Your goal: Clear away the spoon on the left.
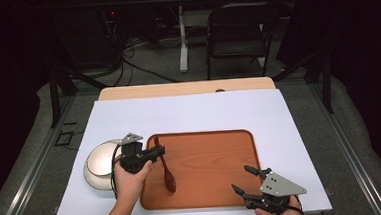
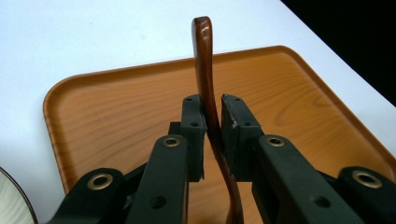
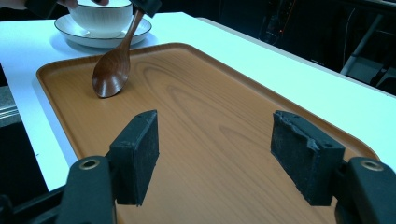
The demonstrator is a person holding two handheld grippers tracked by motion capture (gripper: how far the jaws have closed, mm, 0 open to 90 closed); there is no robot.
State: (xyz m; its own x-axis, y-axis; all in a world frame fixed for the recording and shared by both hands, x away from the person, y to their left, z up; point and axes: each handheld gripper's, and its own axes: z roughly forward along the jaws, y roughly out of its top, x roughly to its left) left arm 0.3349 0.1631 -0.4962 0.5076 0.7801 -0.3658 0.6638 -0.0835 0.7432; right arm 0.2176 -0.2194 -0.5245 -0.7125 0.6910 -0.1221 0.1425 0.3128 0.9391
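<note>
A dark wooden spoon [image 1: 169,178] stands tilted on the wooden tray [image 1: 212,161], its bowl [image 3: 111,74] resting on the tray's left part and its handle [image 2: 203,56] pointing up. My left gripper [image 1: 160,152] has its jaws on either side of the handle. In the left gripper view the handle leans against one pad [image 2: 196,123], with a thin gap to the other, so the gripper [image 2: 212,105] is open. My right gripper [image 1: 241,178] hovers open over the tray's near right corner, nothing between its pads [image 3: 140,140].
A white bowl [image 1: 100,163] on a saucer [image 3: 70,29] sits just left of the tray, beside my left hand. The tray [image 3: 210,107] lies on a white sheet over the table. A folding chair [image 1: 239,29] and cables stand beyond the far edge.
</note>
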